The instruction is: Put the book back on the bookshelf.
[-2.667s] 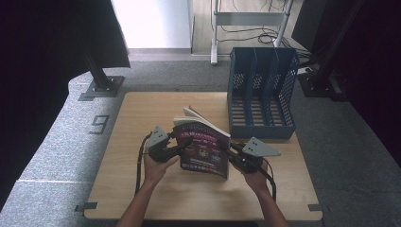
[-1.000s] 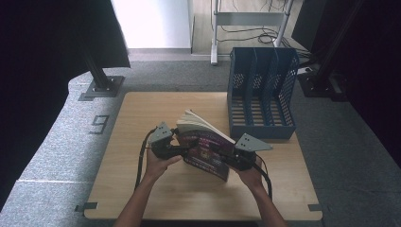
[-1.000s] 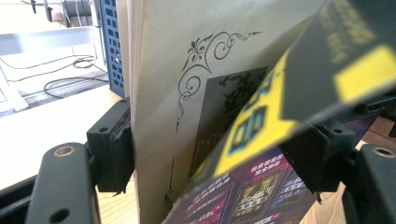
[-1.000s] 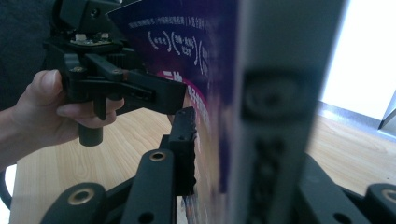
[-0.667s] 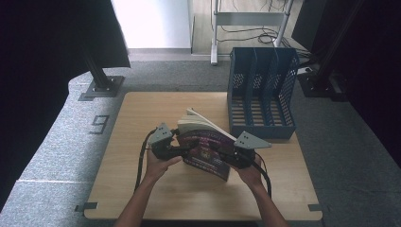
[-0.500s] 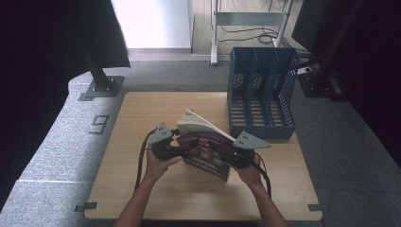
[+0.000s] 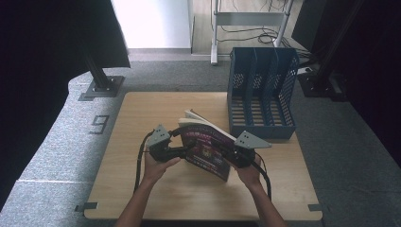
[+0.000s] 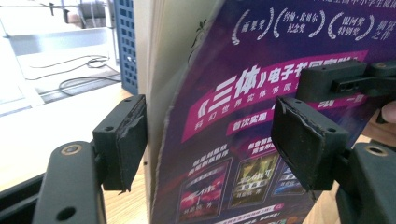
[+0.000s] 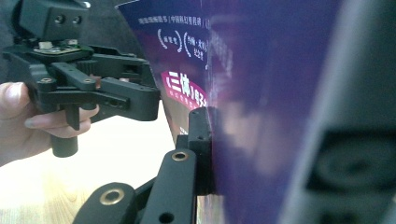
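A book with a purple cover is held tilted above the wooden table, pages fanned at its top. My right gripper grips its right side; in the right gripper view the book is clamped between the jaws of this gripper, one pad flat on the cover. My left gripper is at the book's left edge. In the left gripper view the book stands between the wide-apart jaws of the left gripper, and the pads are off the cover.
A blue three-slot file holder stands at the table's far right, just behind the book. The person's left hand holds the left gripper's handle. Bare tabletop lies to the left and along the front edge.
The book has tipped from nearly flat-on to leaning right, with its top pages fanning. Both grippers have drawn slightly closer, and over the last second little has moved.
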{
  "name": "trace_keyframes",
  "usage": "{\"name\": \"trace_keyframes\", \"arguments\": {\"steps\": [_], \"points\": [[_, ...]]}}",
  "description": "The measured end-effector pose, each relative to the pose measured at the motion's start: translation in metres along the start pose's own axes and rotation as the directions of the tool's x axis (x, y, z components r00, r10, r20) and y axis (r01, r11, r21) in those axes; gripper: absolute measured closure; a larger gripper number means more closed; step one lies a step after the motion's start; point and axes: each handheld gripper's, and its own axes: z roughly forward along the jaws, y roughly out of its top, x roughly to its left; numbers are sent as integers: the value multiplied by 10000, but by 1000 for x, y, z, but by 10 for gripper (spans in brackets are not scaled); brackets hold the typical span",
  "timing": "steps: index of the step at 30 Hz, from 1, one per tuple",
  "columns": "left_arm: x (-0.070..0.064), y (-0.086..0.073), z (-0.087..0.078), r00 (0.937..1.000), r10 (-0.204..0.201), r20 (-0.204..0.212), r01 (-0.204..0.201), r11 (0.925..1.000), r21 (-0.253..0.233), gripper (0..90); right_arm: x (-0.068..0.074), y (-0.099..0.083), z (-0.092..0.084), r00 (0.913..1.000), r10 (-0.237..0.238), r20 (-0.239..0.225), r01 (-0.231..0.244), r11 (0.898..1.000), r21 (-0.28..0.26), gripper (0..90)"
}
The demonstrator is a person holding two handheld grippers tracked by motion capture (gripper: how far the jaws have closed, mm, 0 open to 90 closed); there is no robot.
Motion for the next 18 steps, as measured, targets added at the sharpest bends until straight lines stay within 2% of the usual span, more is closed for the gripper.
{"name": "trace_keyframes", "arguments": {"steps": [5, 9, 14, 18], "points": [[-1, -2, -9, 9979, 42, -647, -26, 9997, 235, 278, 1, 0, 0, 9996, 182, 230, -181, 9998, -62, 816], [-3, -8, -18, 9954, 58, -959, -25, 9994, 349, 278, 2, -2, -1, 9990, 319, 306, -314, 9994, -174, 817], [-5, -21, -25, 9936, -20, -1133, 87, 9982, 592, 278, 3, -1, -4, 9984, 476, 307, -470, 9987, -195, 817], [-7, -30, -29, 9929, -39, -1186, 124, 9974, 705, 278, 3, 1, -5, 9987, 414, 305, -410, 9991, -148, 817]]}}
